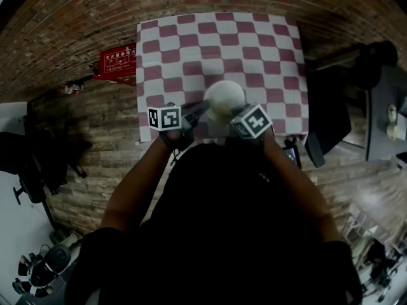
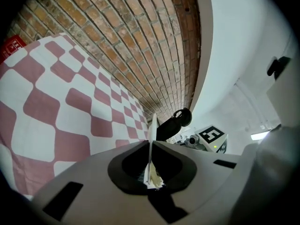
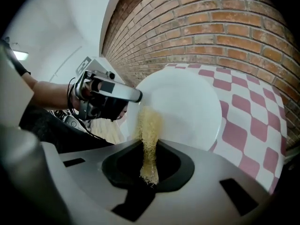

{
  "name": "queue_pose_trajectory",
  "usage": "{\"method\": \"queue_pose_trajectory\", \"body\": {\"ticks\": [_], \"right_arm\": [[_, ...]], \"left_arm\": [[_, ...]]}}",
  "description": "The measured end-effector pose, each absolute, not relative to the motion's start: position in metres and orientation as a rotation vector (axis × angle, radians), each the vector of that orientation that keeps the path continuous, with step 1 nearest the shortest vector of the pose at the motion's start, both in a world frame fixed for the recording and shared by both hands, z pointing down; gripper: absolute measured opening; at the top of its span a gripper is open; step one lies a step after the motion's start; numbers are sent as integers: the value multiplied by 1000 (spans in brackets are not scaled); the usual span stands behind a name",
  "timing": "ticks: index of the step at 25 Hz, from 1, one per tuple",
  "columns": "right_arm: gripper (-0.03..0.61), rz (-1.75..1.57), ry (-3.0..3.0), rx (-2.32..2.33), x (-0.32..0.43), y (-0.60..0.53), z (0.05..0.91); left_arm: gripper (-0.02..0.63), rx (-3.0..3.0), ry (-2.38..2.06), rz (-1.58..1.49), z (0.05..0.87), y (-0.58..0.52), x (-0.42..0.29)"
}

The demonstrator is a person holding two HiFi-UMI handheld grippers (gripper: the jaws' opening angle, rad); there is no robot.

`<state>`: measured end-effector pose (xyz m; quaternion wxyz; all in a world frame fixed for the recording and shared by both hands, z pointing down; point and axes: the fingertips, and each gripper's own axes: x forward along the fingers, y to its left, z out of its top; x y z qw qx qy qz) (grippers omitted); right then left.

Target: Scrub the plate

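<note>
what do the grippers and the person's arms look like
The left gripper and right gripper are pale grey with a black recess at the jaws; each carries a cube of black-and-white square markers. Black cables loop beside the left one. The top is black, short-sleeved.

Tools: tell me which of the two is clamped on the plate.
The left tool: its jaws pinch the rim of the white plate, while the right tool holds a yellow fibrous scrubber.
</note>
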<state>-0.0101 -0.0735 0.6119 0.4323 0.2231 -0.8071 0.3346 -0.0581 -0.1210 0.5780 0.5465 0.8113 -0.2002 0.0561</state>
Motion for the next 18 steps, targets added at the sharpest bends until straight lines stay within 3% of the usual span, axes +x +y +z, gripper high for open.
{"method": "queue_pose_trajectory", "body": {"ticks": [18], "right_arm": [[52,728,-1939,797,30,-130,577]], "left_arm": [[25,1933,-370,126,567,-98,-61]]}}
